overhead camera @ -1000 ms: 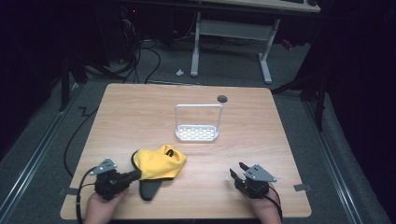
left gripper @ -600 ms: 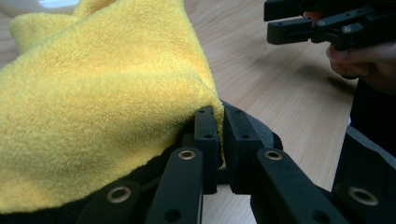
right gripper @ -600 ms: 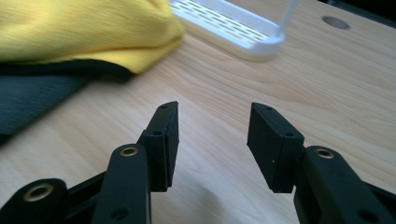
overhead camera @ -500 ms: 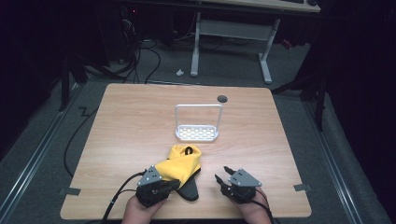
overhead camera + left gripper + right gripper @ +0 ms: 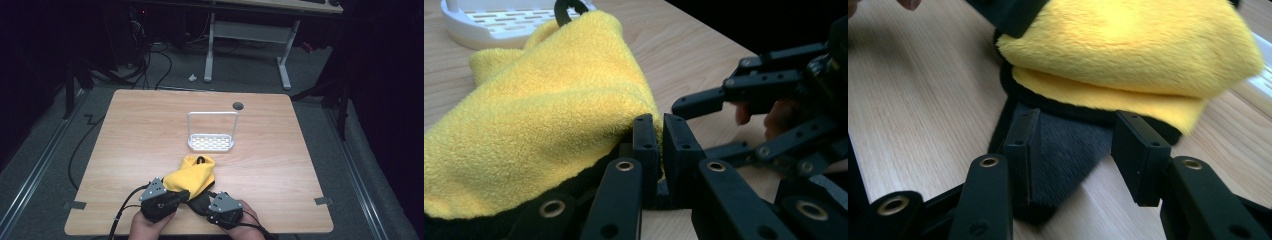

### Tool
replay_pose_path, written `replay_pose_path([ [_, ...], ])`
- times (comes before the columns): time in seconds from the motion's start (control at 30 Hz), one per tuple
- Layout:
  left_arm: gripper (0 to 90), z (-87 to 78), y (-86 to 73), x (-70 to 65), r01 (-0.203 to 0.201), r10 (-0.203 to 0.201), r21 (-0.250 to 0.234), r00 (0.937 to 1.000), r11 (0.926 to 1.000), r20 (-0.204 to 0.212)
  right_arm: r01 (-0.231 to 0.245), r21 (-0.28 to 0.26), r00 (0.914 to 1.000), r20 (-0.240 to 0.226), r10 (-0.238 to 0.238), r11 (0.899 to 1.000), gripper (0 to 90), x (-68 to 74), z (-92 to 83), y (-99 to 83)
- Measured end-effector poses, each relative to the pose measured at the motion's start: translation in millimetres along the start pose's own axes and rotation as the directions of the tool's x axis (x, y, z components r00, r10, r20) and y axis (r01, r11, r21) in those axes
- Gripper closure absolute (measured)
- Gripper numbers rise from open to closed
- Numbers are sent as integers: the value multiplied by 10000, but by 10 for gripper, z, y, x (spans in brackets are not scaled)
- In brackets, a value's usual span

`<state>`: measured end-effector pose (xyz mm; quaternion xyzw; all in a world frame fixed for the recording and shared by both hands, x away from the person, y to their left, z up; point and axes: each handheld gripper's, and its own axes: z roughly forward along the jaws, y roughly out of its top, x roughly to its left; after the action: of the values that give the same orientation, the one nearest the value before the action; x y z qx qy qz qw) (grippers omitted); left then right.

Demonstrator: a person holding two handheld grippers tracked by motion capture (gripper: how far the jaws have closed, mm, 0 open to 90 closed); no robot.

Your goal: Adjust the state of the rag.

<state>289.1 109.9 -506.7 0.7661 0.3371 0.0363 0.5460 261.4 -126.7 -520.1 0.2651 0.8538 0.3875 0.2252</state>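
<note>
A yellow fleece cloth point(image 5: 196, 175) with a black underside and a black loop lies folded near the table's front edge. My left gripper point(image 5: 183, 195) is shut on its near edge; in the left gripper view the jaws point(image 5: 661, 137) pinch the yellow pile point(image 5: 539, 125) between them. My right gripper point(image 5: 202, 202) comes in from the right, seen across from the left one point(image 5: 704, 131). Its jaws point(image 5: 1078, 145) stand apart on either side of the cloth's black corner point(image 5: 1065, 155), under the yellow fold point(image 5: 1128, 55). They have just been closing slightly, and the pads do not press on the corner.
A white slotted rack point(image 5: 212, 143) with an upright wire frame stands at the table's middle, just beyond the cloth; its base point(image 5: 499, 27) also appears in the left gripper view. A cable hole point(image 5: 238, 106) sits behind it. Bare wood point(image 5: 300, 165) lies to either side.
The left gripper has dragged the cloth rightward from the front left toward the table's front middle. The right gripper has moved left up to the cloth's black corner.
</note>
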Motion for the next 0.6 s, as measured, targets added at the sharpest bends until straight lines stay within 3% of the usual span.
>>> replay_pose_path([
  [0.1, 854, -68, 70, -13, -70, 72, -427, 10000, 9991, 38, 618, -99, 9981, -40, -619, 9980, 532, 104, 74, 97],
  [0.2, 853, -112, 90, -4, 23, -18, -586, 10000, 9983, 76, 448, -321, 9989, -151, -453, 9985, 531, 131, 149, 192],
  [0.33, 853, -164, 93, 35, 189, -186, -792, 9998, 9967, 48, 542, 347, 9981, -313, -532, 9979, 540, 130, 359, 234],
  [0.4, 853, -198, 103, 53, 151, -152, -861, 9999, 9962, -4, 696, 494, 9966, -485, -673, 9963, 608, 164, 410, 229],
  [0.47, 853, -222, 110, 78, 198, -204, -927, 9998, 9955, -57, 787, 336, 9964, -355, -775, 9963, 783, 192, 384, 229],
  [0.5, 853, -230, 112, 90, 237, -247, -981, 9997, 9949, -84, 749, 190, 9970, -194, -745, 9970, 821, 192, 359, 234],
  [0.6, 853, -263, 126, 122, 256, -281, -1120, 9994, 9934, -214, 256, -459, 9991, -314, -270, 9986, 838, 132, 245, 274],
])
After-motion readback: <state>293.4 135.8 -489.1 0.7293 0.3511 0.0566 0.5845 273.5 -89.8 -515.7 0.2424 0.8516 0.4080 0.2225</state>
